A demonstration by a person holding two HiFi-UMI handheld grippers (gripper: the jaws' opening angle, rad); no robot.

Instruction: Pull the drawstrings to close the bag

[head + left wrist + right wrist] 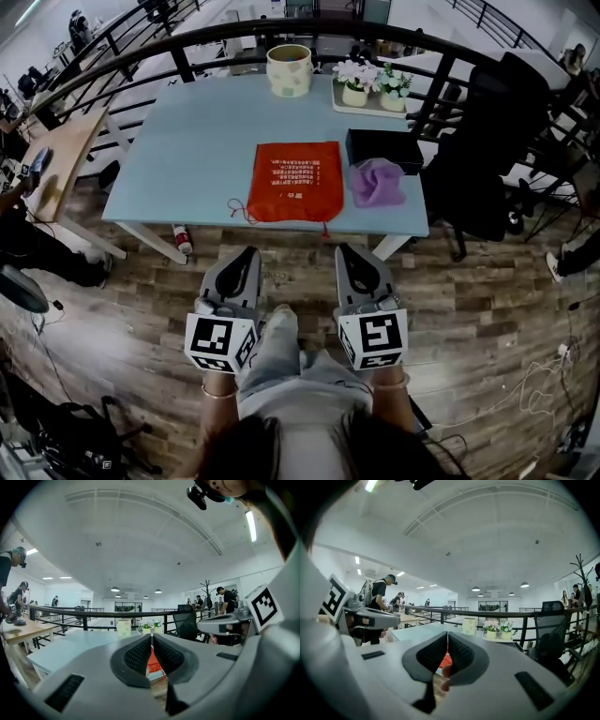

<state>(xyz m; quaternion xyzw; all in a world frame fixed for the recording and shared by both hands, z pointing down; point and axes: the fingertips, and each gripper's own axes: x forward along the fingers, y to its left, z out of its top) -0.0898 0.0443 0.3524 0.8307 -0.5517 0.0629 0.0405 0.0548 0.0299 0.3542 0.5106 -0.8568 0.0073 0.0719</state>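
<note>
A red drawstring bag lies flat on the pale blue table, its mouth toward the near edge. Thin red drawstrings trail from its near-left corner. Both grippers are held low in front of the table, off it and apart from the bag. My left gripper is shut and empty, jaws touching at the tips. My right gripper is also shut with nothing in it. Only a sliver of the red bag shows between each pair of jaws.
On the table are a purple cloth, a black box, a cream pot and a tray with two flower pots. A black office chair stands at right. A bottle lies on the wooden floor.
</note>
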